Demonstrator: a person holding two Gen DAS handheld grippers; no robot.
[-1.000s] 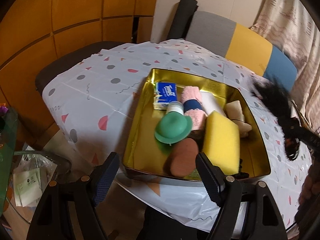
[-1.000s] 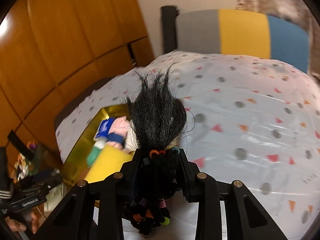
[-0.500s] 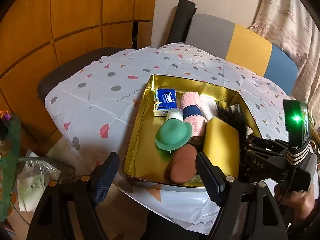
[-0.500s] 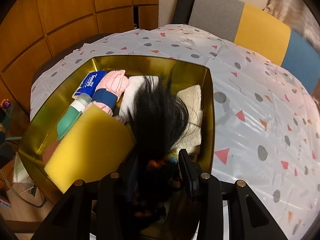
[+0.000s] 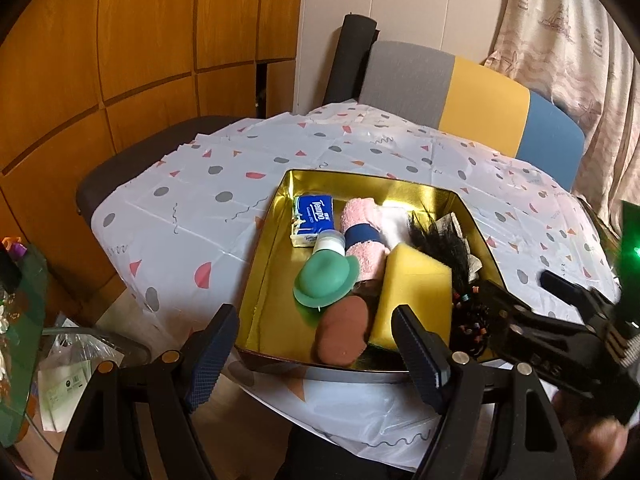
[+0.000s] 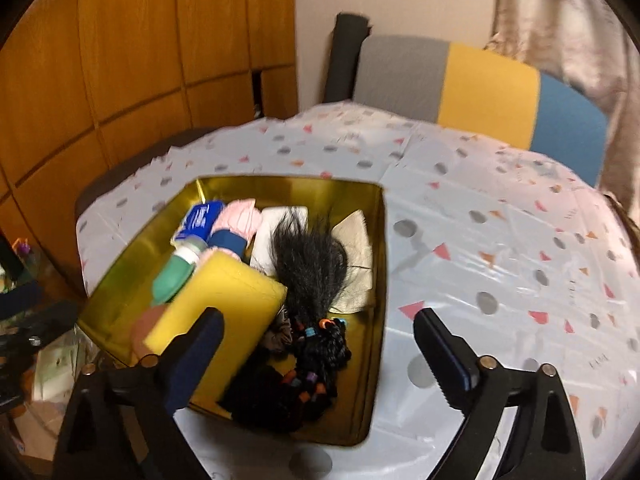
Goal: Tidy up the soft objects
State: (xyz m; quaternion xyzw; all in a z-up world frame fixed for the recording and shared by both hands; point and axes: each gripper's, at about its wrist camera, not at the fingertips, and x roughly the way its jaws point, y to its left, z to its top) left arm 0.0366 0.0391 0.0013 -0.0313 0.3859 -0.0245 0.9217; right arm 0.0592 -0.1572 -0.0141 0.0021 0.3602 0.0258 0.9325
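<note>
Black hairpiece [image 6: 310,264]: long loose black strands fanned at the far end, narrowing into tight braids [image 6: 320,350] strung with small coloured beads at the near end. It lies inside the gold tin [image 6: 378,240], along the tin's right wall, fan end toward the far wall, braids toward the near wall. Right gripper [image 6: 320,356] sits above the near edge of the tin with its jaws opening; the braids lie below and between the fingers, pads not touching them. Against the hairpiece's left side: yellow sponge block [image 6: 218,304], tilted. Under the fanned strands: a beige folded cloth [image 6: 356,240] by the tin's right wall and a white pad [image 6: 276,220] just left of it. Further left of the hairpiece: pink rolled towel with a navy band [image 5: 360,236], green dome-shaped item with a white neck [image 5: 326,280], blue tissue pack [image 5: 314,218] in the far left part of the tin, brown oval pad [image 5: 344,330] at the near wall. The tin stands on a white tablecloth with coloured shapes [image 5: 200,208]. Left gripper [image 5: 316,352] is held in front of the tin's near wall, fingers wide apart, nothing between them. Beyond the tin, a grey, yellow and blue chair back [image 5: 460,88].
</note>
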